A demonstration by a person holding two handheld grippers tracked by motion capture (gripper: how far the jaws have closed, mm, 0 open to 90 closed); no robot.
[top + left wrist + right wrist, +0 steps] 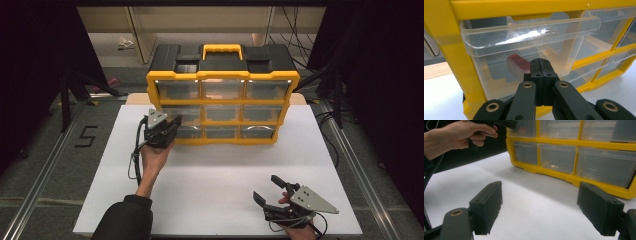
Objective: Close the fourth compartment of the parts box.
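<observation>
Looking at the organizer [222,95], we see a yellow frame with a black top and yellow carry handle, holding three rows of three clear drawers; it stands upright at the far side of the white table [200,185], long axis running left to right, drawer fronts facing us. Our left gripper [172,126] sits at the lower-left drawer [524,57], jaws closed together with nothing between them, tips right at the clear front; whether they touch it we cannot tell. That drawer looks transparent with a lip along its top edge, and a small red block [518,62] lies inside, behind the front wall. Our right gripper [272,189] hovers near the table's front right corner, well apart from the organizer, jaws spread wide and empty, pointing toward the drawers.
</observation>
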